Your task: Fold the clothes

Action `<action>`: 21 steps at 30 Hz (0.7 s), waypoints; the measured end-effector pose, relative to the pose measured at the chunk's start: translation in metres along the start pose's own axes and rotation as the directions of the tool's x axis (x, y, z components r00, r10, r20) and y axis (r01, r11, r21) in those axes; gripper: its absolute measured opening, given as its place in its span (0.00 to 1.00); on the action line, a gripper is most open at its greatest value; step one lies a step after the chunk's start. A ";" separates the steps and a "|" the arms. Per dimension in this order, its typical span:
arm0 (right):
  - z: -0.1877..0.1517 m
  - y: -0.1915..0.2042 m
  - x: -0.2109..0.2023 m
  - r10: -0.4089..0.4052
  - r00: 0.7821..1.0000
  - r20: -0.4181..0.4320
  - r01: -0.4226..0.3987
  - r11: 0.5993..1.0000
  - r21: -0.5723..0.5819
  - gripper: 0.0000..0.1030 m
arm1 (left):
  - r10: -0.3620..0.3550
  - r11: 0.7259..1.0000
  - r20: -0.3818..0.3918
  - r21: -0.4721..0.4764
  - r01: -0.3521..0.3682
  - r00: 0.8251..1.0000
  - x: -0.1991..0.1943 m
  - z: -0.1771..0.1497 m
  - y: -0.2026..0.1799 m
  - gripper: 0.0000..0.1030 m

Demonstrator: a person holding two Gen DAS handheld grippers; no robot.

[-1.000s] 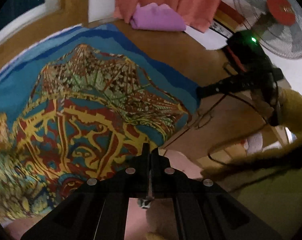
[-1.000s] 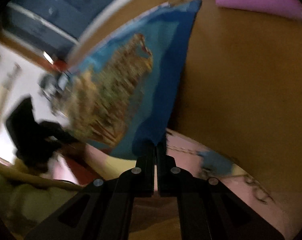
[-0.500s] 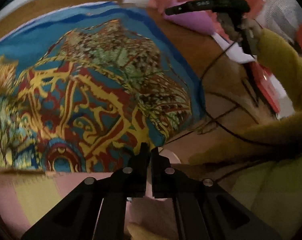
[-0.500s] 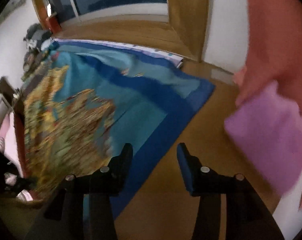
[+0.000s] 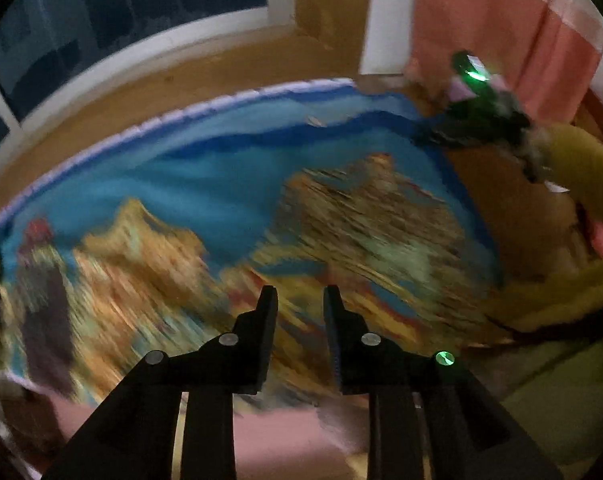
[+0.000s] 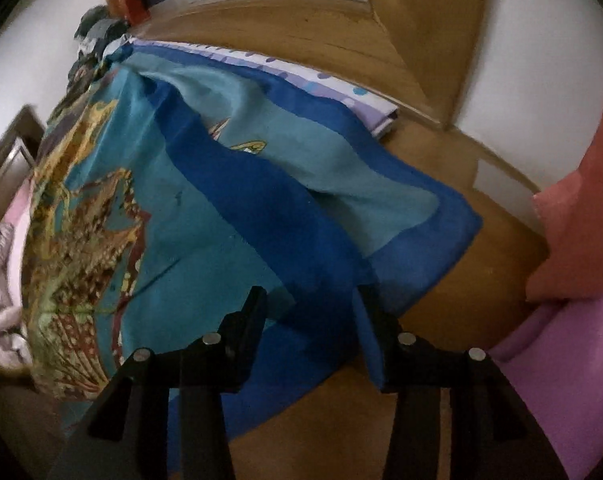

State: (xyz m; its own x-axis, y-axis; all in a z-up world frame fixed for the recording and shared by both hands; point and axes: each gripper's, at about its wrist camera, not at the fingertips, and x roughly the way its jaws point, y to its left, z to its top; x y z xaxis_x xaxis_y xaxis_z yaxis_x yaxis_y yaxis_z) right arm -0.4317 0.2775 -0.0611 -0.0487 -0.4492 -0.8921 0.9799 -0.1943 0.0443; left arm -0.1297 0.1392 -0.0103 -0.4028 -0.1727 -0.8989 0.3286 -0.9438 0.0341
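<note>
Blue scarf (image 6: 261, 216) beneath both tools, jaws apart.

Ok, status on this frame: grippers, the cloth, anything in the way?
Left gripper open, empty. Right gripper open over the blue border. Patterned blue scarf folded over on the wooden surface, near corner misaligned. Purple folded cloth lies clear.

The left gripper (image 5: 299, 300) hovered with its jaws parted and nothing between them. The right gripper (image 6: 309, 304) was likewise spread wide and empty, carried by a hand (image 5: 529, 148) at the end of a yellow sleeve (image 5: 585, 168).
</note>
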 end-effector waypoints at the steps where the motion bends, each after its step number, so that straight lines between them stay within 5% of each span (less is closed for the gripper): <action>1: -0.001 0.003 -0.001 -0.023 1.000 -0.001 0.023 1.000 -0.002 0.31 | 0.018 0.999 -0.005 0.027 -0.018 1.000 0.010 0.010 0.011 0.23; 3: -0.001 0.007 -0.003 -0.056 0.998 -0.009 0.056 0.998 0.019 0.02 | 0.040 0.995 -0.011 0.092 -0.038 0.999 0.034 0.033 0.036 0.23; 11: 0.006 0.043 -0.045 -0.302 0.953 0.019 0.292 0.933 0.212 0.02 | -0.067 0.924 -0.006 0.377 0.064 0.998 0.117 0.107 0.103 0.23; 21: 0.015 0.072 -0.086 -0.450 0.892 0.043 0.406 0.840 0.360 0.01 | -0.260 0.801 -0.065 0.543 0.253 0.963 0.154 0.133 0.088 0.23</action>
State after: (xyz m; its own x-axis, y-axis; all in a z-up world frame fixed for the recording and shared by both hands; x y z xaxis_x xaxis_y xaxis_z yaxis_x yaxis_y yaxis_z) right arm -0.3597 0.2890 0.0260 -0.4924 -0.3508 -0.7966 0.7340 -0.6592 -0.1634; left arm -0.2762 -0.0077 -0.0880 -0.4177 0.0977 -0.9033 -0.3025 -0.9524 0.0369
